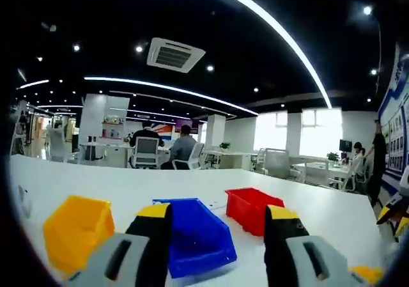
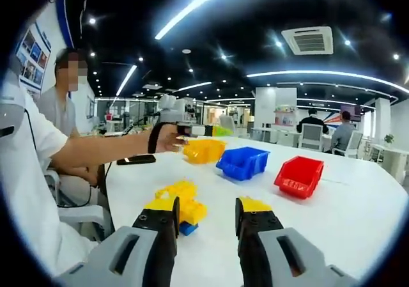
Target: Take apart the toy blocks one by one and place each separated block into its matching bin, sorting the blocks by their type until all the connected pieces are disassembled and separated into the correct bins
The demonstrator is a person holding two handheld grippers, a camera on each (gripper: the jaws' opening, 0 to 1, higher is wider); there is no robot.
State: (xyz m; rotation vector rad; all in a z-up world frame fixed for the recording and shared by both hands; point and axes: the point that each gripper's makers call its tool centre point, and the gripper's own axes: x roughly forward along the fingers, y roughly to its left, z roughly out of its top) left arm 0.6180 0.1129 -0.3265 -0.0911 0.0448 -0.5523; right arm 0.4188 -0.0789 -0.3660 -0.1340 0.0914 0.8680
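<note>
Three bins stand in a row on the white table [image 1: 96,185]: a yellow bin [image 1: 77,232], a blue bin [image 1: 195,232] and a red bin [image 1: 252,209]. My left gripper [image 1: 217,226] is open just short of the blue bin, with nothing between its jaws. In the right gripper view the yellow bin [image 2: 203,150], blue bin [image 2: 243,162] and red bin [image 2: 300,175] lie farther off. A cluster of joined yellow blocks with a blue one beneath [image 2: 180,204] sits just ahead of my open right gripper [image 2: 206,220], by its left jaw. A hand holds the left gripper [image 2: 185,130] near the yellow bin.
A black phone [image 2: 135,160] lies on the table near the person's outstretched arm [image 2: 96,149]. The right gripper [image 1: 393,213] edges into the left gripper view, with a yellow block [image 1: 367,274] low beside it. People sit at desks [image 1: 163,149] far behind.
</note>
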